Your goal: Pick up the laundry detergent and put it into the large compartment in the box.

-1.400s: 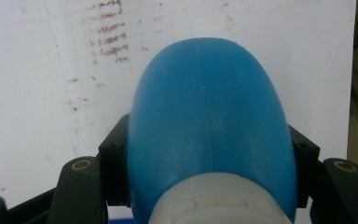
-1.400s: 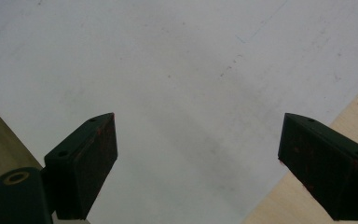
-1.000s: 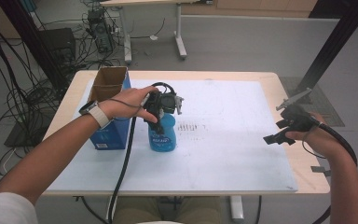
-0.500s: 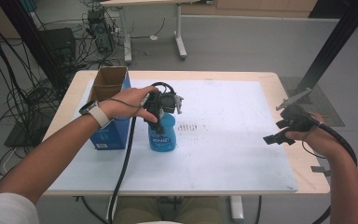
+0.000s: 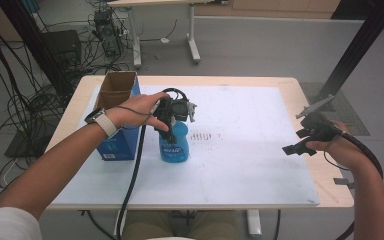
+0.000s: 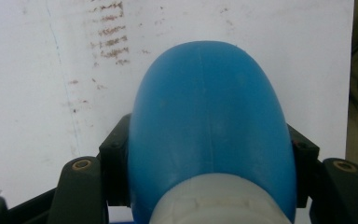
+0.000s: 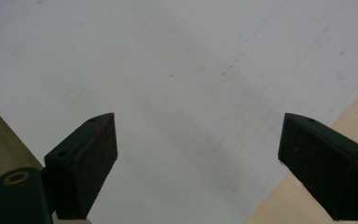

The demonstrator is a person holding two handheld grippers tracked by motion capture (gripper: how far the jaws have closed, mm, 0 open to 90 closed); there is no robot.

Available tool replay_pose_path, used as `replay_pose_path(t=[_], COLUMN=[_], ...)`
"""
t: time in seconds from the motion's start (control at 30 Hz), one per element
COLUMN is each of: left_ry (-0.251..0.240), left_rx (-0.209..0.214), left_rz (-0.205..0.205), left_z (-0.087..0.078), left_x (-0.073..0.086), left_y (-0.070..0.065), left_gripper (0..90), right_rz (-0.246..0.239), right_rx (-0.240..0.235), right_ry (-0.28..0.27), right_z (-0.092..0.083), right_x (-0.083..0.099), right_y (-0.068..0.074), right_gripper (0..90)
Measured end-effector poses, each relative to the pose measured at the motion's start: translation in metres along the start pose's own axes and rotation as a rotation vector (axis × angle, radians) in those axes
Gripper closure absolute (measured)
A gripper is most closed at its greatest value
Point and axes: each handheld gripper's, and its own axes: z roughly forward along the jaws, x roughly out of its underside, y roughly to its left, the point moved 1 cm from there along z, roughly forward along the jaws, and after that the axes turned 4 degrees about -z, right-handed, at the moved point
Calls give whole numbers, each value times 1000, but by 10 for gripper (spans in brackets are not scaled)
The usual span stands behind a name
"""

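Directly between the jaws of the left gripper, which clamp its shoulder from above, the blue bottle stands upright on the white mat, well apart from the wide-open, empty right gripper.

A grey floor carries tangled cables and a second table's white legs.
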Motion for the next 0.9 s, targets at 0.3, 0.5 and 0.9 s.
replay_pose_path(t=[0.3, 0.5, 0.9], left_ry=[-5, -5, -9], left_rx=[3, 3, 4], left_rz=[-4, -7, -9], left_z=[0, 0, 0], left_x=[1, 1, 2], left_y=[0, 0, 1], left_gripper=[374, 374, 374], right_rz=[-1, -3, -3], right_rx=[-2, -3, -2], right_ry=[-1, -3, -2], right_z=[0, 1, 1], right_x=[-1, -1, -1], right_y=[0, 0, -1], right_gripper=[118, 118, 118])
